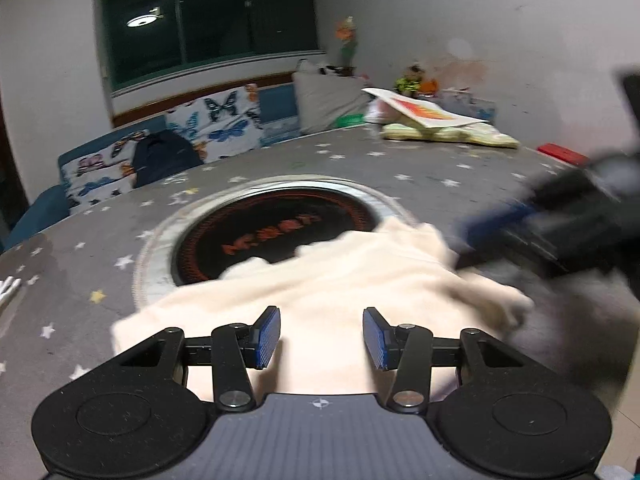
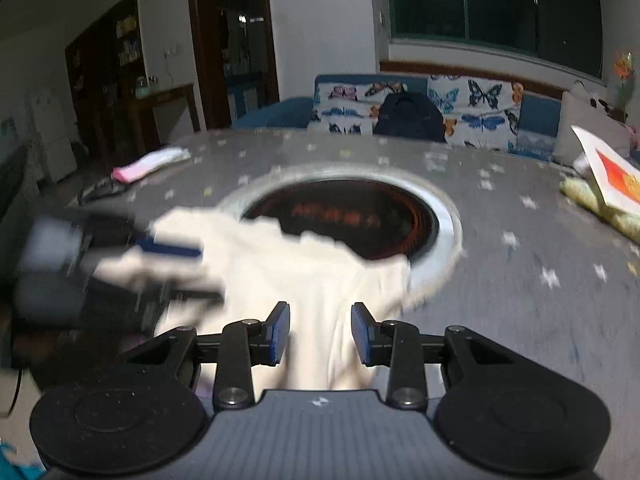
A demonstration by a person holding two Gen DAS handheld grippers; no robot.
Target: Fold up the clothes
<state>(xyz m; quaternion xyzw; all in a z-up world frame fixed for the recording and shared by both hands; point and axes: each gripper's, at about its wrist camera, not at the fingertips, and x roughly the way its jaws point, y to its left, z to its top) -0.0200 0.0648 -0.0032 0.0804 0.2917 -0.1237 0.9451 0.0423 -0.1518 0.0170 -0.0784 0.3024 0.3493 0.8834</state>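
Observation:
A cream cloth (image 1: 320, 280) lies on the grey star-patterned table (image 1: 100, 248), partly over the round black heater plate (image 1: 272, 232) in the middle. My left gripper (image 1: 322, 338) is open just above the cloth's near part. The right gripper shows blurred at the right of the left wrist view (image 1: 492, 220), at the cloth's edge. In the right wrist view the cloth (image 2: 280, 264) lies bunched, and my right gripper (image 2: 320, 334) is open over a raised fold. The left gripper (image 2: 168, 248) is blurred at the left, over the cloth.
A folded yellow-green cloth with a white card on it (image 1: 436, 120) lies at the table's far right. A red box (image 1: 560, 154) is beside it. A pink and white item (image 2: 148, 164) lies far left. A butterfly-print sofa with a dark backpack (image 2: 412, 116) stands behind.

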